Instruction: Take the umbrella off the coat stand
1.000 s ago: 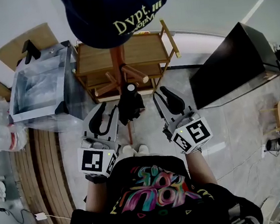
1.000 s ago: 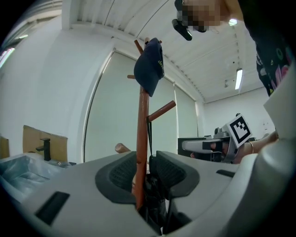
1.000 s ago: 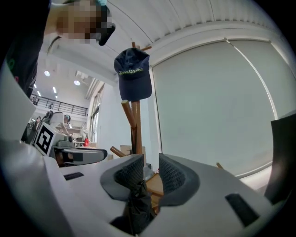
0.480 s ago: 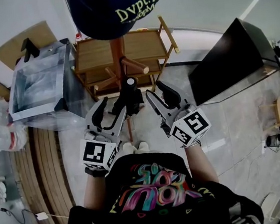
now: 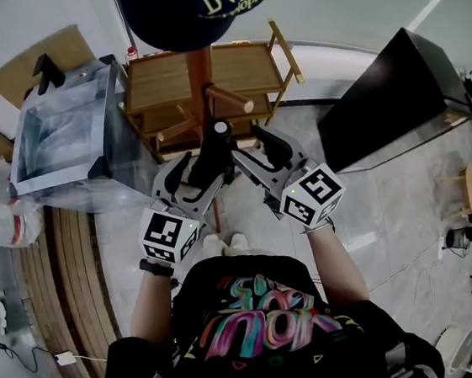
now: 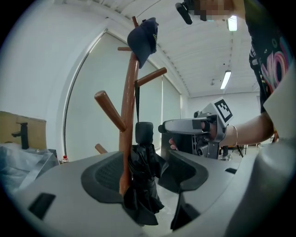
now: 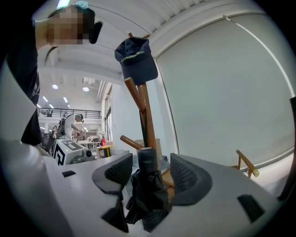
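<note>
umbrella hangs between the just-opened fingers of left gripper and right gripper, both held level.

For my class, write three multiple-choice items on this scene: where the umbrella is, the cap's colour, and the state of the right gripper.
1. The umbrella hangs: A on the coat stand; B on a table; C on the floor.
2. The cap is: A red; B navy; C white.
3. The right gripper is: A shut on the umbrella; B open around it; C shut, empty.
Answers: A, its strap runs up the stand; B, dark blue; B, its jaws, just opened wider, stand clear of the handle.
</note>
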